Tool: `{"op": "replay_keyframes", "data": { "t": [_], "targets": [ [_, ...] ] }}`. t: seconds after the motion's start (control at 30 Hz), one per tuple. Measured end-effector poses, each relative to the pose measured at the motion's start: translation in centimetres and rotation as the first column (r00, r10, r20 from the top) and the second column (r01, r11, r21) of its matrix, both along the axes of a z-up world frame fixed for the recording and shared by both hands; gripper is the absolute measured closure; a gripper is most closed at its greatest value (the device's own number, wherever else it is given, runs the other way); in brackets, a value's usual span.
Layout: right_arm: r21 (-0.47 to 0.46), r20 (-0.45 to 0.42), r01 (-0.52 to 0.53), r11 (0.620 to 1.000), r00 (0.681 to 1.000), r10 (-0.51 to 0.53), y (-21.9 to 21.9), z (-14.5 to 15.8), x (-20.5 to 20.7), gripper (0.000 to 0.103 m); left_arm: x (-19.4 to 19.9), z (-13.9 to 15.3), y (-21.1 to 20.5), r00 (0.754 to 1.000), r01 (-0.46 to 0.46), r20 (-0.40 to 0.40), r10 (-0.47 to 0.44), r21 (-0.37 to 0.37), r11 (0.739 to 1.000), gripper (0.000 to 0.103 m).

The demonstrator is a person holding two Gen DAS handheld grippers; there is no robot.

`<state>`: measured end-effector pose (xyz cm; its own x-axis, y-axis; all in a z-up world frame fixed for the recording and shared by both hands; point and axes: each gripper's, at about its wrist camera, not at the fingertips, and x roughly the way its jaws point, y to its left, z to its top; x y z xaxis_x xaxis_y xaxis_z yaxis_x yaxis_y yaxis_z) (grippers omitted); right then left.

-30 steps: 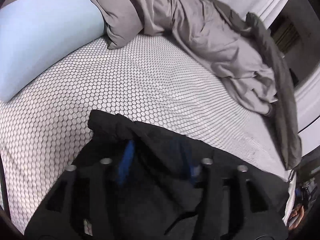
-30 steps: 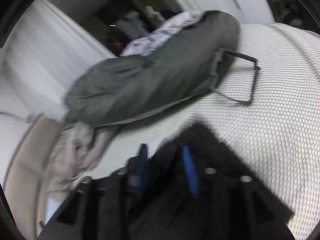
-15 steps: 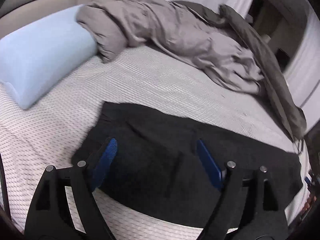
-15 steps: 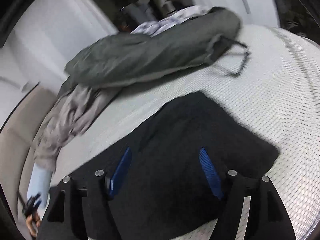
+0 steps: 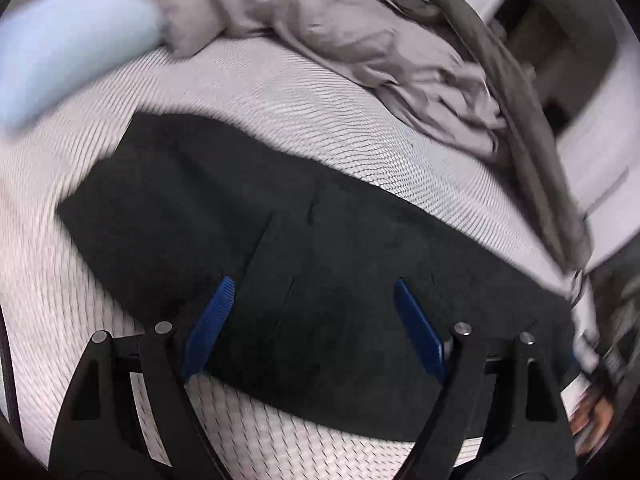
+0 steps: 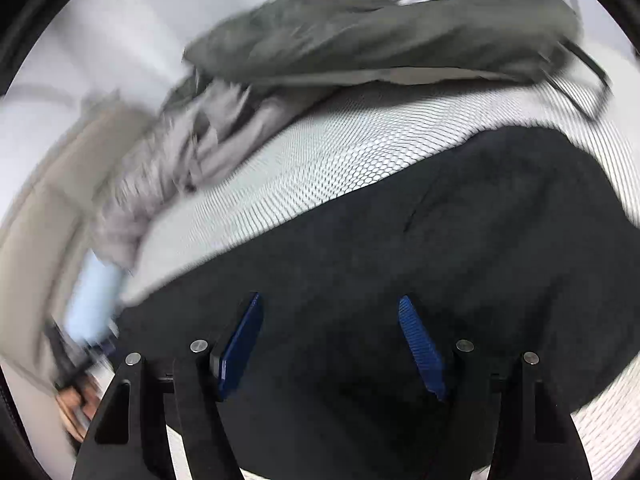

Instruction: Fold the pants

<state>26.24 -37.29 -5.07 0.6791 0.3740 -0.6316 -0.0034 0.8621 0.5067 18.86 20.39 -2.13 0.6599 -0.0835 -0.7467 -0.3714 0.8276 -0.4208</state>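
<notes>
The black pants (image 5: 320, 272) lie flat in a long folded band on the white honeycomb-patterned bed (image 5: 304, 120). My left gripper (image 5: 314, 284) is open and empty, hovering over the middle of the band. In the right wrist view the pants (image 6: 460, 248) fill the lower half. My right gripper (image 6: 330, 300) is open and empty above them, blue pads (image 6: 420, 344) spread wide. Both views are blurred by motion.
A light blue pillow (image 5: 68, 40) lies at the bed's far left. A crumpled grey duvet (image 5: 360, 40) and a dark green bag (image 6: 380, 40) with a strap lie along the far side. White curtains stand behind. A hand (image 6: 76, 408) shows at the lower left.
Both grippers were shut on the pants a second ago. They opened, let the pants drop flat on the bed and pulled back above them.
</notes>
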Motion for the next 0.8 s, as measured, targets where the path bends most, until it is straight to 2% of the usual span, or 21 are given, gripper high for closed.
{"op": "replay_keyframes", "data": {
  "t": [0.03,0.1,0.2,0.27,0.37,0.47,0.6,0.7,0.8],
  "targets": [
    [0.033,-0.007,0.039,0.999,0.999,-0.039,-0.7,-0.5,-0.9,0.031,-1.1,-0.4,0.3,1.000,-0.026,0.002,0.027,-0.039,0.999,0.023],
    [0.013,-0.049,0.048,0.999,0.998,-0.047,-1.7,-0.8,-1.9,0.032,-3.1,-1.0,0.2,0.999,-0.048,-0.014,0.047,-0.072,0.996,0.023],
    [0.024,-0.006,0.097,0.995,0.995,-0.097,-3.6,-0.3,-5.0,0.032,-6.5,-1.5,0.3,0.998,-0.067,0.011,0.069,-0.121,0.990,0.023],
    [0.061,-0.014,0.127,0.990,0.992,-0.127,-5.1,-0.5,-6.9,0.032,-8.1,-2.0,0.1,0.998,-0.058,0.016,0.061,-0.159,0.986,0.023],
    [0.105,-0.030,0.166,0.981,0.986,-0.164,-7.2,-1.2,-9.7,0.032,-8.9,-2.7,-1.1,1.000,-0.018,0.015,0.021,-0.168,0.986,0.023],
    [0.115,-0.056,0.192,0.975,0.981,-0.187,-8.9,-2.3,-11.5,0.032,-8.1,-3.6,-2.1,1.000,0.013,-0.004,-0.014,-0.162,0.987,0.026],
    [0.122,-0.101,0.234,0.964,0.970,-0.223,-11.0,-4.2,-13.0,0.032,-6.2,-4.7,-2.4,1.000,0.009,-0.024,-0.013,-0.168,0.986,0.033],
    [0.166,-0.126,0.246,0.955,0.966,-0.227,-12.1,-6.0,-12.3,0.032,-4.6,-5.2,-2.2,1.000,-0.006,-0.031,0.001,-0.169,0.986,0.043],
    [0.243,-0.087,0.223,0.944,0.974,-0.207,-12.5,-6.7,-10.2,0.032,-2.9,-5.3,-1.3,0.999,-0.032,-0.028,0.027,-0.178,0.984,0.051]
  ]
}}
